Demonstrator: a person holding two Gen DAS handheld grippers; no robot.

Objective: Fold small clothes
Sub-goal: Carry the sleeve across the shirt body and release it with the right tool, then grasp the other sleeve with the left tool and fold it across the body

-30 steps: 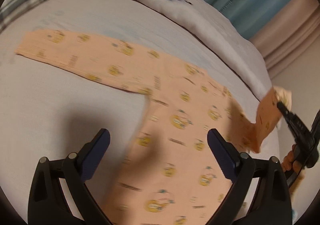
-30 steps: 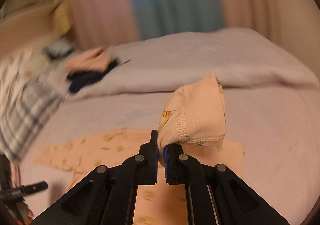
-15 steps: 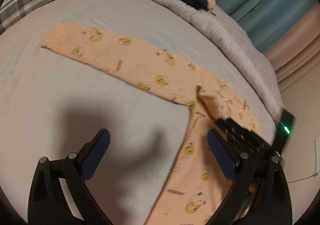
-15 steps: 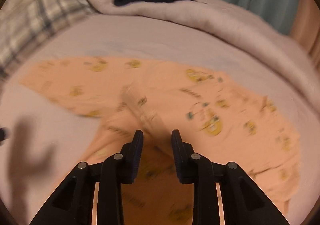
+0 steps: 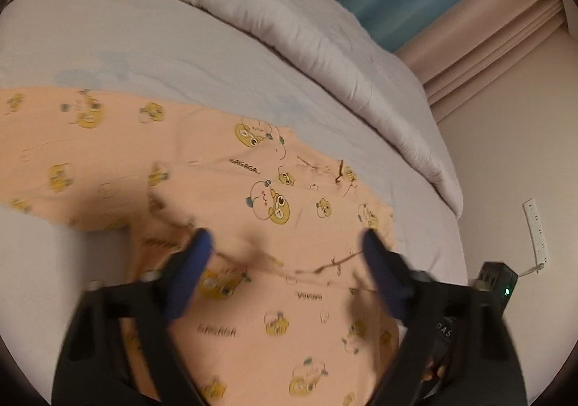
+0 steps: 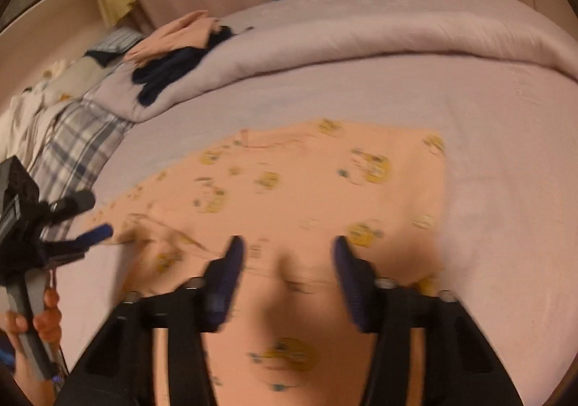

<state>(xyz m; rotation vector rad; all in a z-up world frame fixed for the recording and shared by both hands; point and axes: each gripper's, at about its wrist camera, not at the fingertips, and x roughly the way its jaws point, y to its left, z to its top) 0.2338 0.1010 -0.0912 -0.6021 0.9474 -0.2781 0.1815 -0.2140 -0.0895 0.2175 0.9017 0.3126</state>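
Bed (image 5: 108, 55), pale sheet, rumpled quilt (image 5: 325, 44) along the far side. Peach top (image 5: 281, 254), soft printed knit with yellow cartoon figures, lies flat mid-bed; one sleeve looks laid across the body, the other runs out long toward the plaid pillow (image 6: 79, 149). Likely step: sleeve folding. Next calls for pinching that outstretched sleeve and bringing it in. Left gripper (image 5: 285, 250) over the chest, jaws closing, empty. Right gripper (image 6: 287, 254) partly apart, nothing held.
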